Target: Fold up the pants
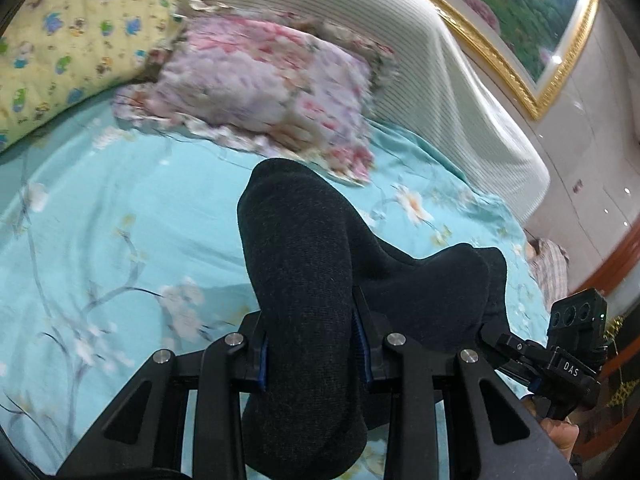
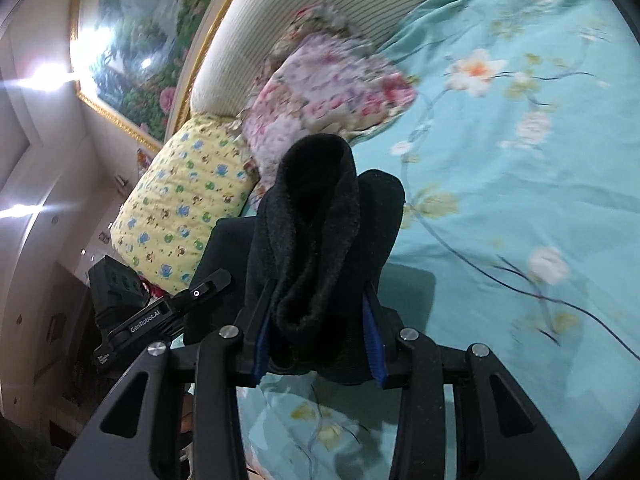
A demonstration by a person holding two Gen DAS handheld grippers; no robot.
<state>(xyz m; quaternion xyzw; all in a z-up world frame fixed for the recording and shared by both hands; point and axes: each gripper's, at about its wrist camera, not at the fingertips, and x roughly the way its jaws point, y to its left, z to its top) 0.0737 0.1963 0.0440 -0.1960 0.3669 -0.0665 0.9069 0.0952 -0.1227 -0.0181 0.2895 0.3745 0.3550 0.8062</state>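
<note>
Black linkage arms fill the bottom of the left wrist view, and between them the left gripper (image 1: 316,344) is clamped on a thick fold of the dark grey pants (image 1: 296,248). Blue pads (image 1: 362,346) press the cloth from both sides. From the grip the fabric bulges up to the middle of the frame and also hangs down past the lower edge; a second lobe of it stretches to the right, toward the right gripper (image 1: 490,332), whose black body with white lettering shows at the lower right with a fingertip below it. Under the pants lies the bed (image 1: 120,220) in a turquoise flowered sheet. A pink floral pillow (image 1: 264,88) sits at upper centre, a yellow printed pillow (image 1: 68,32) at upper left, a ribbed white headboard (image 1: 432,60) behind them, and a gold-framed painting (image 1: 520,12) at upper right. The background is blurred.

In the right wrist view, the right gripper (image 2: 318,340) likewise pinches a bunched roll of the pants (image 2: 316,216), its blue pads (image 2: 374,344) tight against the fabric. The cloth rises to the centre of the frame and spreads left, where the left gripper (image 2: 216,280) reaches into it. The turquoise bed (image 2: 520,200) fills the right side, the floral pillow (image 2: 320,96) and yellow pillow (image 2: 184,200) lie at centre left, with the headboard (image 2: 288,12) and the painting (image 2: 140,40) at upper left.
</note>
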